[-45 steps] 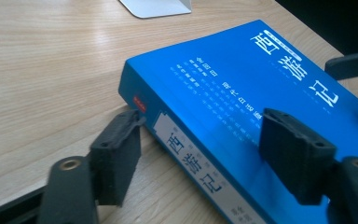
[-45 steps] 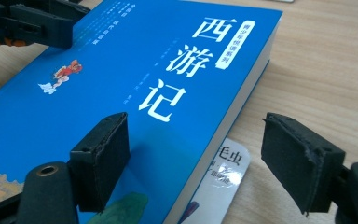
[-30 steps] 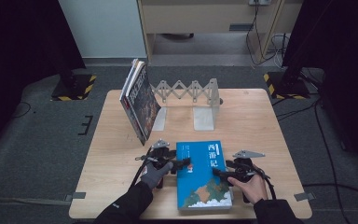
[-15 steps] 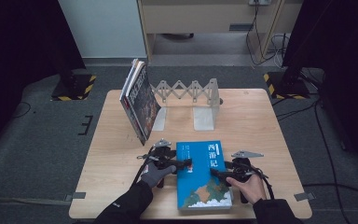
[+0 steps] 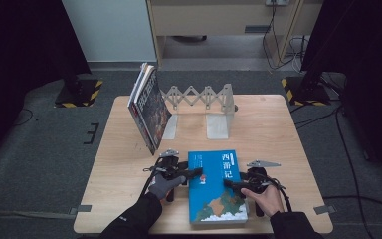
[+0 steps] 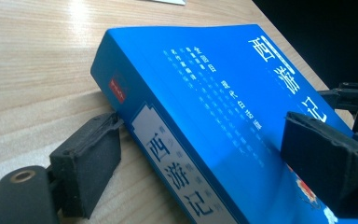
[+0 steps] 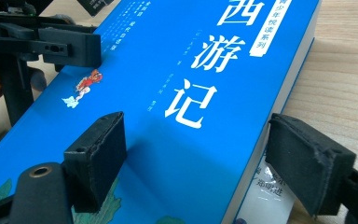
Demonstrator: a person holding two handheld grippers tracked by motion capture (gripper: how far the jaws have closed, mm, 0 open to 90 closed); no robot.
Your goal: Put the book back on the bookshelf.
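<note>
A blue book (image 5: 216,186) with white Chinese title characters lies flat on the wooden table (image 5: 278,129), near its front edge. My left gripper (image 5: 186,174) straddles the book's spine (image 6: 168,154): one jaw rests on the table beside the spine, the other lies over the cover (image 6: 205,93). My right gripper (image 5: 234,183) straddles the opposite page edge (image 7: 279,88). One of its jaws is over the cover (image 7: 191,93) and the other stands off the pages with a gap. Its jaws have just been opening, with the book's edge between them.
Several books (image 5: 149,107) lean at the left end of a grey accordion-style rack (image 5: 204,97) at the table's back. A white bookend plate (image 5: 218,127) stands below the rack. Bare wood lies left and right of the blue book.
</note>
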